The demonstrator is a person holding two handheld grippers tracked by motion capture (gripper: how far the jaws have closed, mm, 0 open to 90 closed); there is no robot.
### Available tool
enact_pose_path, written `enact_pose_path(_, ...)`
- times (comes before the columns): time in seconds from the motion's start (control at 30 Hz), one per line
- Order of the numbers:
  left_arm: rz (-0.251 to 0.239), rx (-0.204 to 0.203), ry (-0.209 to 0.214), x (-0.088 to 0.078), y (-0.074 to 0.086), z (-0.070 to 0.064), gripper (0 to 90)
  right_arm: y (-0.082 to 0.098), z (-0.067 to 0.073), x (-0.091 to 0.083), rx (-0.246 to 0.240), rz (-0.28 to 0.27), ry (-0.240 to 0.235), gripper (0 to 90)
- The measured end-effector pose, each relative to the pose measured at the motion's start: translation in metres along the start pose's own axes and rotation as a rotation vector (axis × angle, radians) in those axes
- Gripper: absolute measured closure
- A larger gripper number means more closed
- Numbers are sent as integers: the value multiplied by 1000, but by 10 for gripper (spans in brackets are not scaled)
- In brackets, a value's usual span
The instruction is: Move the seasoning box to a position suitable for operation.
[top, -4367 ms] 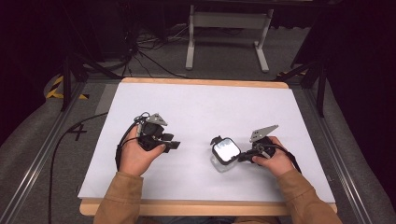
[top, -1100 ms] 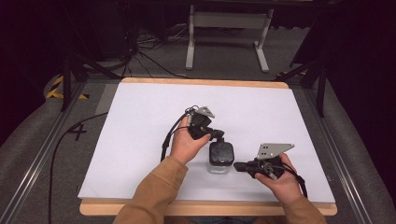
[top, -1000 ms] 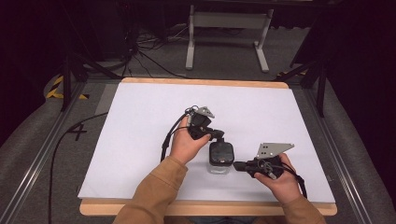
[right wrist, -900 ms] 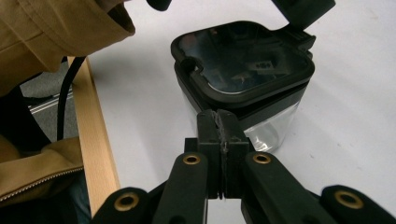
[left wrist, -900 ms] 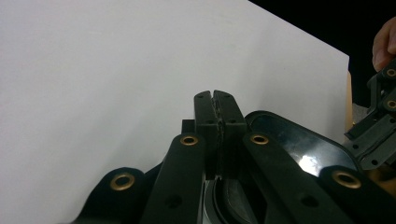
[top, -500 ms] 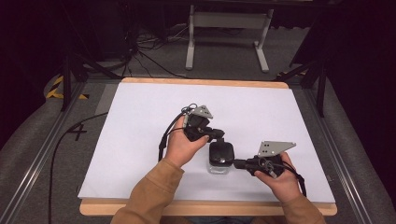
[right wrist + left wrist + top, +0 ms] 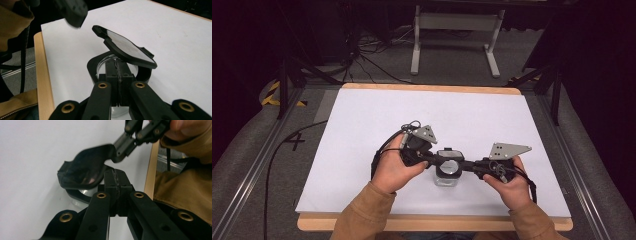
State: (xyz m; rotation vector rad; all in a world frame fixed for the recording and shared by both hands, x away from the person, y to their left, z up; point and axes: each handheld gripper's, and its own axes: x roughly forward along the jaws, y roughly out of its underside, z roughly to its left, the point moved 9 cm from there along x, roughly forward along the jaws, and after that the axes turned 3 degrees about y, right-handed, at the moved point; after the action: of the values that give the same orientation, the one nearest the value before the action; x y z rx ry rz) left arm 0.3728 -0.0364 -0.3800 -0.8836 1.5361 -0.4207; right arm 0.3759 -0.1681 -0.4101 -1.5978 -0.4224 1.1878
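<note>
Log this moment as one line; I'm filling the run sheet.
left gripper: shut at jar rim | right gripper: shut at jar rim | jar: upright on table | lid: flipped up

jar (image 7: 447, 176) mostly hidden behind both grippers in high view; its contents can't be told. lid (image 7: 85, 171) edge blurred in left gripper view. sleeves (image 7: 367, 215) cut off at bottom edge. desk (image 7: 362, 125) front edge partly covered.

Tan sleeves (image 7: 362, 217); black tools with brass rivets (image 7: 102, 85).
</note>
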Motion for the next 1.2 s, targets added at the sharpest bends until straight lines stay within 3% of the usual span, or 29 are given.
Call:
enact_pose_path(0.3, 45, -16, 3, 15, 8, -3, 894, -9, -3, -2, -16, -33, 16, 900)
enact_pose_path(0.47, 29, -26, -11, 24, 6, 2, 886, -10, -4, -4, -9, -37, 18, 900)
enact_pose_path(0.7, -72, -39, -56, 23, -4, 11, 887, -8, -2, -3, -10, -32, 16, 900)
enact_pose_path(0.9, -114, -44, -76, 18, -8, 16, 884, -2, 1, 2, -8, -9, 6, 900)
enact_pose_path(1.07, -177, -52, -93, 13, -15, 22, 877, 10, 8, 9, -9, 39, -10, 900)
enact_pose_path(1.2, -182, -52, -88, 10, -17, 24, 869, 17, 10, 12, -14, 67, -3, 900)
